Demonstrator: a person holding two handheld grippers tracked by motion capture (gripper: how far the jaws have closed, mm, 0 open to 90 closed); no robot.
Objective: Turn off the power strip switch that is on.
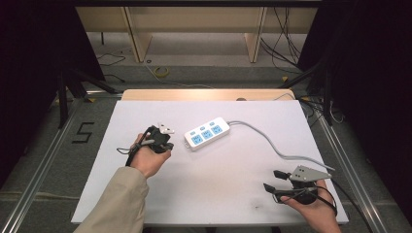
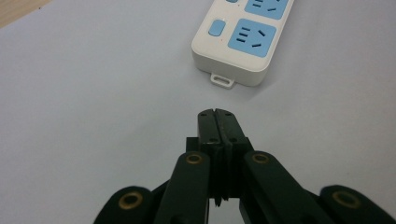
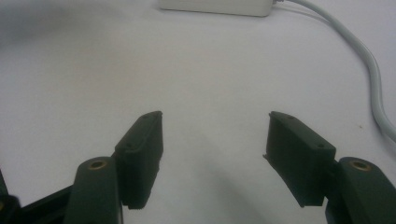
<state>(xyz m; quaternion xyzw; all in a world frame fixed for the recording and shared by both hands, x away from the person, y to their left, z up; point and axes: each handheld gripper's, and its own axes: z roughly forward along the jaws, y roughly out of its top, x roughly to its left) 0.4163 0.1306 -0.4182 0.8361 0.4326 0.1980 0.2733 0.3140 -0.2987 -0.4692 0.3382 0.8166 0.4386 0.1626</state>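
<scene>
A white power strip (image 1: 207, 133) with blue sockets lies near the middle of the white table, its grey cable (image 1: 272, 143) trailing off to the right. My left gripper (image 1: 167, 141) sits just left of the strip, held in a hand. In the left gripper view that gripper (image 2: 215, 113) is shut with nothing between its jaws, a short way before the end of the strip (image 2: 243, 39). My right gripper (image 1: 273, 180) rests near the table's front right corner. In the right gripper view it (image 3: 215, 122) stands open and empty, the strip's edge (image 3: 217, 6) far ahead.
The white table board (image 1: 145, 194) sits on a wooden top (image 1: 204, 94). Metal rails (image 1: 46, 155) run along both sides. Wooden shelving legs and loose cables stand on the floor beyond. The cable (image 3: 369, 60) curves down the right side of the right gripper view.
</scene>
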